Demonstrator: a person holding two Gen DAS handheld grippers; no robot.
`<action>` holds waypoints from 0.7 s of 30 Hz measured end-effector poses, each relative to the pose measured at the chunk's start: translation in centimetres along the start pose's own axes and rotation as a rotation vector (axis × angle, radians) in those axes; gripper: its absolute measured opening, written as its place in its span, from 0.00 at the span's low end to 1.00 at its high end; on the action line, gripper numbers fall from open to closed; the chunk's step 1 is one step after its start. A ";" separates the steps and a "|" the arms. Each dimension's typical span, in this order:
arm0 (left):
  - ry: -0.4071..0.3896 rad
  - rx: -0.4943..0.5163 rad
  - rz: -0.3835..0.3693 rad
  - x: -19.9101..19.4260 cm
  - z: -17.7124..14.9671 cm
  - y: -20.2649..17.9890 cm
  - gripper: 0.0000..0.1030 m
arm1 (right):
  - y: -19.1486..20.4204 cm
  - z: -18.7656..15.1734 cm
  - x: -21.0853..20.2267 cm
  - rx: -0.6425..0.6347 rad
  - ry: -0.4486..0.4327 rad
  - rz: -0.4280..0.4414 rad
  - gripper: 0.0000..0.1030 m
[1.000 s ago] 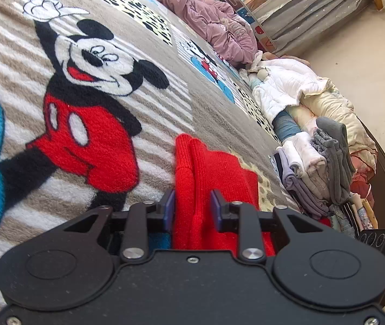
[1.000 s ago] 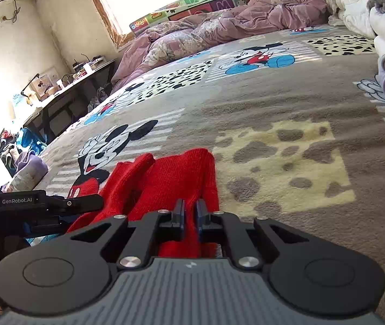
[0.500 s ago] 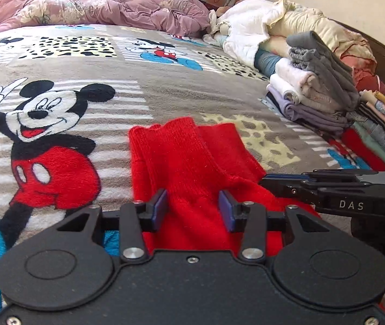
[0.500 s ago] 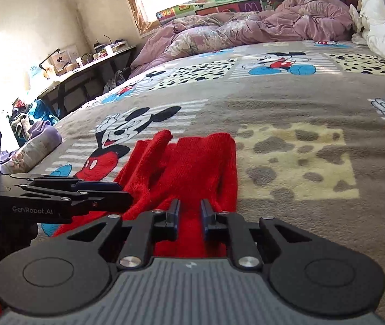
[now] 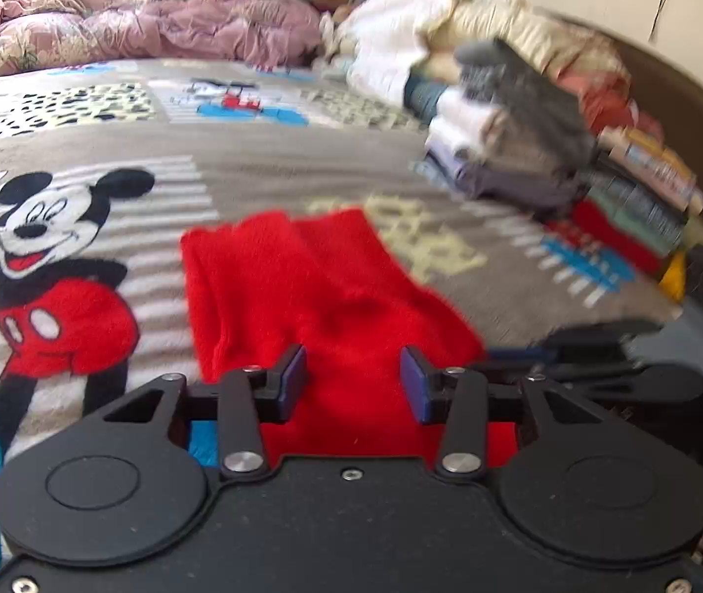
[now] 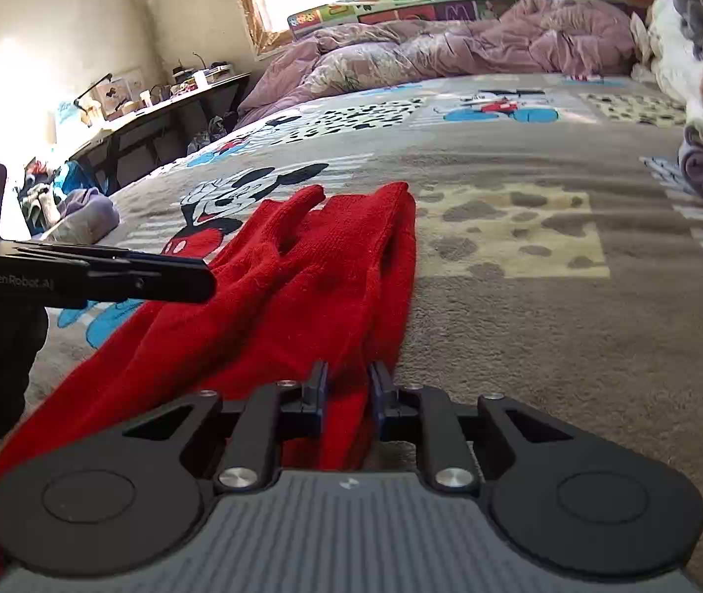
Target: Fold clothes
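Red knit garment lies at twelve o'clock from us; our left gripper has been opening, pads apart; our right gripper stands parted, cloth between.

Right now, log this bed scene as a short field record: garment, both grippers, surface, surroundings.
garment: red knit garment, lying flat on the bed, two narrow ends pointing away from the grippers
left gripper: jaws apart and just been opening, red fabric between them, pads not pressing it
right gripper: jaws narrowly apart, just been opening, fabric edge between them
surface: cartoon-mouse blanket
surroundings: stack of folded clothes to the right; pink duvet at the far end
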State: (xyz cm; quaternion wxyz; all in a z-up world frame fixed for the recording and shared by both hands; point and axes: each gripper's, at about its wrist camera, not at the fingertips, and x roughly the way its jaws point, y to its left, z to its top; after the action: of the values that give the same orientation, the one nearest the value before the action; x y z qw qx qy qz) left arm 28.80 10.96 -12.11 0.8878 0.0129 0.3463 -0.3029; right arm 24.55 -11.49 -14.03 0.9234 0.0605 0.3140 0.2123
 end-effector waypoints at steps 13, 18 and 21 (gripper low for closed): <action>-0.080 0.061 0.092 -5.0 -2.9 -3.6 0.40 | 4.0 -4.1 -10.5 -0.111 -0.109 -0.056 0.21; -0.172 0.042 0.192 -9.9 -4.8 -5.7 0.45 | 5.1 -7.1 -15.2 -0.198 -0.100 -0.043 0.37; -0.212 0.152 0.318 -13.1 -7.1 -8.5 0.53 | 5.2 -9.2 -17.5 -0.249 -0.110 -0.069 0.37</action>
State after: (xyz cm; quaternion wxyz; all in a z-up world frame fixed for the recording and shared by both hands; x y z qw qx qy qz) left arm 12.30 12.54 -7.76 0.9524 0.1023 0.2208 -0.1836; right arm 4.68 -14.50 -10.33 0.9463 -0.0541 0.2362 0.2142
